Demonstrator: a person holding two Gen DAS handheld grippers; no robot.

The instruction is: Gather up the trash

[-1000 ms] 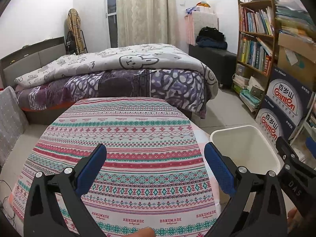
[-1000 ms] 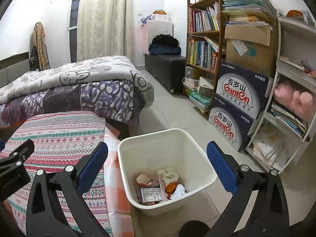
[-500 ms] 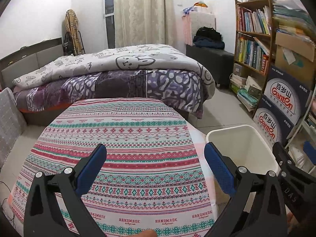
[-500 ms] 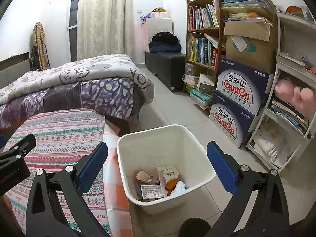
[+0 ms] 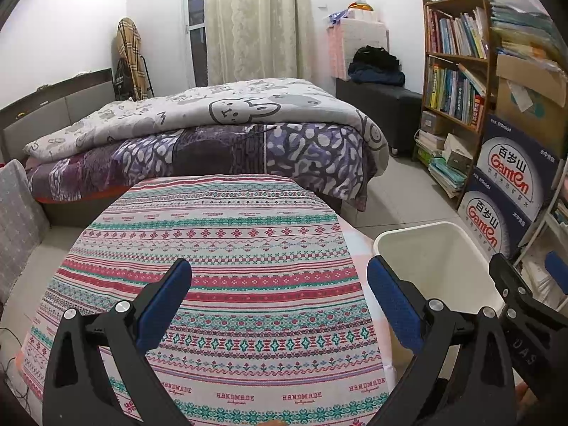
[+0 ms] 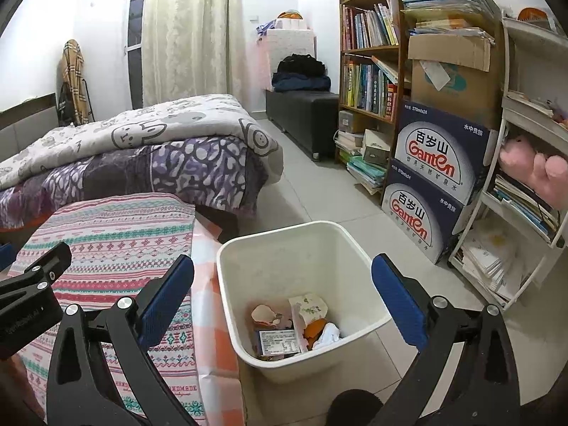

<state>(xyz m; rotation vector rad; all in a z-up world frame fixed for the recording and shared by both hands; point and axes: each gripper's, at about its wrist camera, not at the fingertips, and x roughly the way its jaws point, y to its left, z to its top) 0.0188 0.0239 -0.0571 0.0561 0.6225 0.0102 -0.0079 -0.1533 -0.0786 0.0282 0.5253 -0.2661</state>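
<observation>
A white trash bin [image 6: 269, 248] stands on the floor to the right of the table; it also shows in the left wrist view [image 5: 426, 248]. Several scraps of trash [image 6: 294, 323] lie at its bottom. My right gripper [image 6: 280, 284] is open and empty, held above the bin. My left gripper [image 5: 278, 284] is open and empty above the table with the striped patterned cloth [image 5: 213, 248]. No trash shows on the cloth. The right gripper's body [image 5: 525, 319] shows at the right edge of the left wrist view.
A bed with a purple and grey quilt [image 5: 213, 131] stands behind the table. A bookshelf [image 6: 369, 71], stacked cartons [image 6: 433, 177] and a white rack [image 6: 525, 213] line the right wall. Tiled floor [image 6: 312, 191] lies between bed and shelves.
Both views have shifted slightly; the bin sits a little nearer and lower in the right wrist view. Both grippers stay open and empty.
</observation>
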